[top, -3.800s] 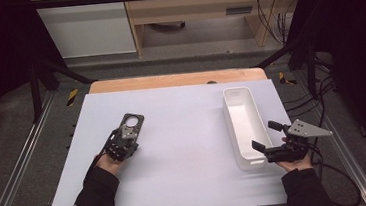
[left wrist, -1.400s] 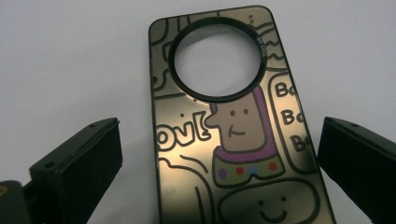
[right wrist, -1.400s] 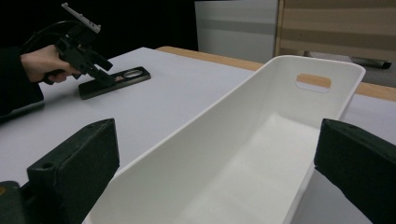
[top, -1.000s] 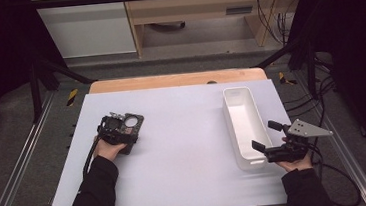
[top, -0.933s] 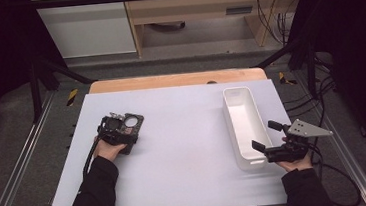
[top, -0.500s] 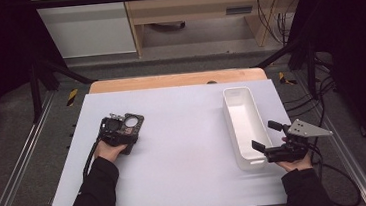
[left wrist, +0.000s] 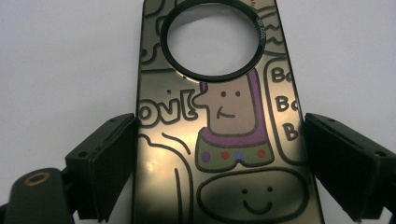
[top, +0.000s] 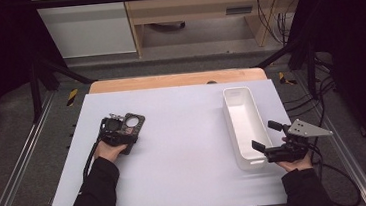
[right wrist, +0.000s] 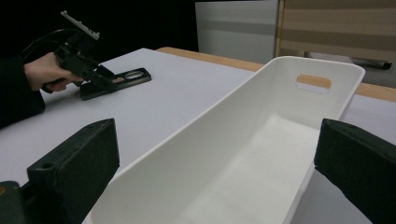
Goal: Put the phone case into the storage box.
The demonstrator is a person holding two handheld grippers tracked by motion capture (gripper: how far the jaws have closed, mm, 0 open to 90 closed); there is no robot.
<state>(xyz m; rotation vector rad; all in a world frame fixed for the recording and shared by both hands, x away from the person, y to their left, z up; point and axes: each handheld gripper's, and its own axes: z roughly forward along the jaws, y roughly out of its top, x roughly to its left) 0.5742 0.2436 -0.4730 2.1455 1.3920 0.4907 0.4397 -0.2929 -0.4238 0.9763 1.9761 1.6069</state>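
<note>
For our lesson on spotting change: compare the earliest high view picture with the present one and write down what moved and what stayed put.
The left gripper swung from pointing up the table to pointing right, and the flat phone case turned with it. Its jaws have just been closing, with the case between them; the left pad touches the case, the right stands off. The right gripper and white bin kept their places.

The phone case (left wrist: 224, 135) is a flat, dark, glossy piece printed with cartoon doodles, with 1 round black-ringed hole near its far end. It lies flat on the left part of the white table (top: 185, 148).
</note>
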